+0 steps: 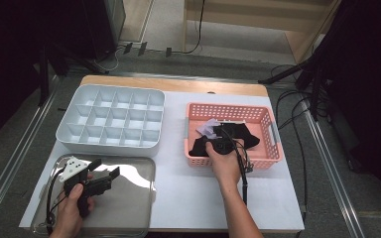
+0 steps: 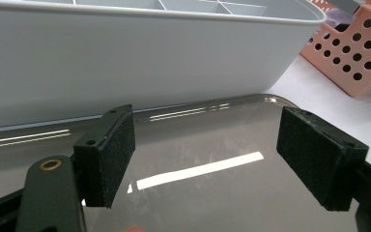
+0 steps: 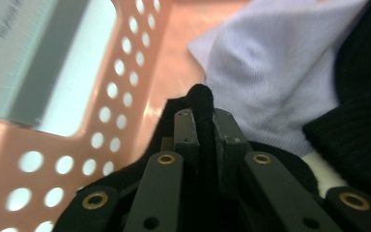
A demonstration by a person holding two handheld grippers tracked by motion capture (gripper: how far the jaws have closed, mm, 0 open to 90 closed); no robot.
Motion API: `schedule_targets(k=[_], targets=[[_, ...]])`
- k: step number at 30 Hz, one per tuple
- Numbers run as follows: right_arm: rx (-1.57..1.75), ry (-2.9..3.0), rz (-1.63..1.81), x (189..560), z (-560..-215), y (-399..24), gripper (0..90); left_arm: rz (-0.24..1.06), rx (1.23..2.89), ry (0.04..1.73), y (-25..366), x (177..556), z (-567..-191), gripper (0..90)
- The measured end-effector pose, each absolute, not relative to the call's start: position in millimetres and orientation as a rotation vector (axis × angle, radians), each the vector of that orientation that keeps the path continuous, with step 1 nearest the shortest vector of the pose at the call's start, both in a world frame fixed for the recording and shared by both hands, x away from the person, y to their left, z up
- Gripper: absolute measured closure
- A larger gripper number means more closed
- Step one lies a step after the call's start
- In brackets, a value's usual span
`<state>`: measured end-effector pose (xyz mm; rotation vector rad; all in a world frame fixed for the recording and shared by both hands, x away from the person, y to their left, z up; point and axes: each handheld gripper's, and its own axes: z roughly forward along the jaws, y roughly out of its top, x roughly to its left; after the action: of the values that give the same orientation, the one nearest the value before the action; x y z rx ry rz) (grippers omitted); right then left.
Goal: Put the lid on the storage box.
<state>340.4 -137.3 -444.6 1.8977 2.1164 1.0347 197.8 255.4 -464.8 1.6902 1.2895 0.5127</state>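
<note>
My right gripper (image 1: 217, 144) reaches down into a pink perforated basket (image 1: 228, 107). In the right gripper view its jaws (image 3: 204, 113) are pressed together on a fold of black knitted cloth (image 3: 200, 96). That black cloth (image 1: 243, 136) lies crumpled in the basket, with a pale lavender cloth (image 1: 208, 128) beside it; the lavender cloth (image 3: 270, 72) sits just beyond the jaws. My left gripper (image 1: 105, 168) hovers over a shiny metal tray (image 1: 139, 198), jaws wide apart and nothing between its pads (image 2: 111, 154).
A white tray with several compartments (image 1: 79, 144) stands at the back left, its side wall (image 2: 149, 58) close in front of the left gripper. The basket wall (image 3: 125, 72) is close on the right gripper's left. Cables and stands surround the table.
</note>
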Motion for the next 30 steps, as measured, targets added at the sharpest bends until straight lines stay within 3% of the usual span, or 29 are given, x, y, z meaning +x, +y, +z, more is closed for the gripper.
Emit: schedule_targets(k=[23, 30], targets=[[1.659, 1.851, 1.411, 324, -400, -154, 83.5, 0.509, 1.663, 1.283, 258, 197, -464, 23.4], [1.749, 1.746, 1.346, 333, -410, -186, 82.3, 0.504, 1.656, 1.286, 259, 196, -464, 23.4]])
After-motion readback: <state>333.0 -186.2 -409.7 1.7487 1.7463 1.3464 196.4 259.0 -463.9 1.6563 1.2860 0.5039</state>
